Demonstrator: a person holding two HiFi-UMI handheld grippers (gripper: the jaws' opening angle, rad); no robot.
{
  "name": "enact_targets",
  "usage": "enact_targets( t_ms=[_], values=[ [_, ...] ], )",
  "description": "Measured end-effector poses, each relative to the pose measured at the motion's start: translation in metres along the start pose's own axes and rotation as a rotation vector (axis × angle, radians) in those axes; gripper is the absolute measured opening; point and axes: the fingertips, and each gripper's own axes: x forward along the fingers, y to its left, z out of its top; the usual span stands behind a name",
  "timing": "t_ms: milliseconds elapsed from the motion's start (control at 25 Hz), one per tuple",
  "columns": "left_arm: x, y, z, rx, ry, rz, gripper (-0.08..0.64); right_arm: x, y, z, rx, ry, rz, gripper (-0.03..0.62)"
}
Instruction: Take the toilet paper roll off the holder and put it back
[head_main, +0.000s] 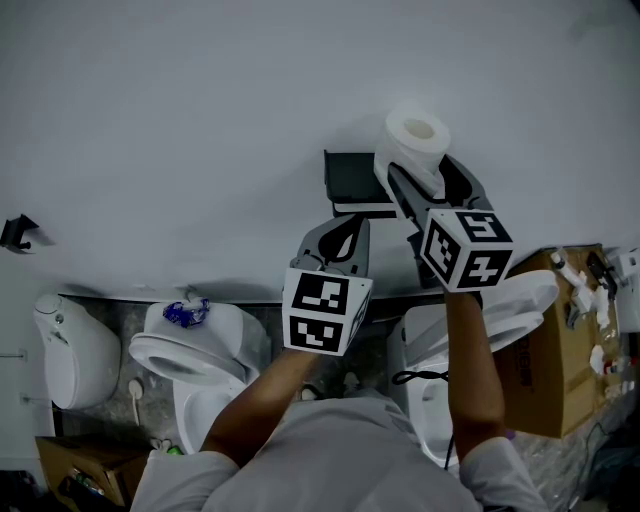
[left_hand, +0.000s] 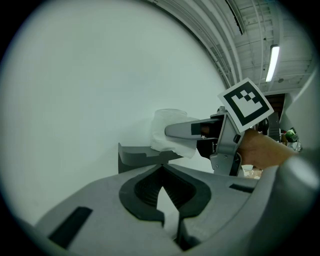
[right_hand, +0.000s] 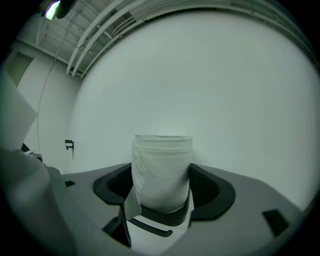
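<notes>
Right tongs (right_hand: 162, 192) are clamped on the toilet paper roll (right_hand: 161, 170), one jaw on each side. The roll stands upright between them, with a loose flap of paper hanging down its left side. In the head view the right tongs (head_main: 420, 178) hold the roll (head_main: 418, 135) in front of the white wall (head_main: 200, 120). It's off the holder (head_main: 345, 180), just to the right of it and a bit higher. You can see the hole of the tube from there.

Left tongs (left_hand: 161, 166) are closed tip to tip with nothing in them, just a small gap further back between the jaws. The tip lines up with the front edge of the dark grey holder (left_hand: 140, 154). In the head view the left tongs (head_main: 348, 228) sit just below it, and I can't tell if they actually touch it. The left gripper view also catches the roll (left_hand: 165, 120) pinched in the other tongs, right of the holder.

Further out, at the foot of the wall, there's a left toilet (head_main: 195, 350) with something blue (head_main: 186, 313) on its tank. There's also a right toilet (head_main: 500, 305), with a cardboard box (head_main: 560, 350) beside it. A small black bracket (head_main: 17, 232) sits on the wall far left.
</notes>
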Motion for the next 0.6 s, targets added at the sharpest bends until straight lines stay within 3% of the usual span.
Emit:
enact_targets(
  t_ms=[600],
  values=[
    [-0.011, -0.002, 0.003, 0.001, -0.009, -0.006, 0.005, -0.024, 0.007, 0.004, 0.010, -0.033, -0.028, 0.334]
  ],
)
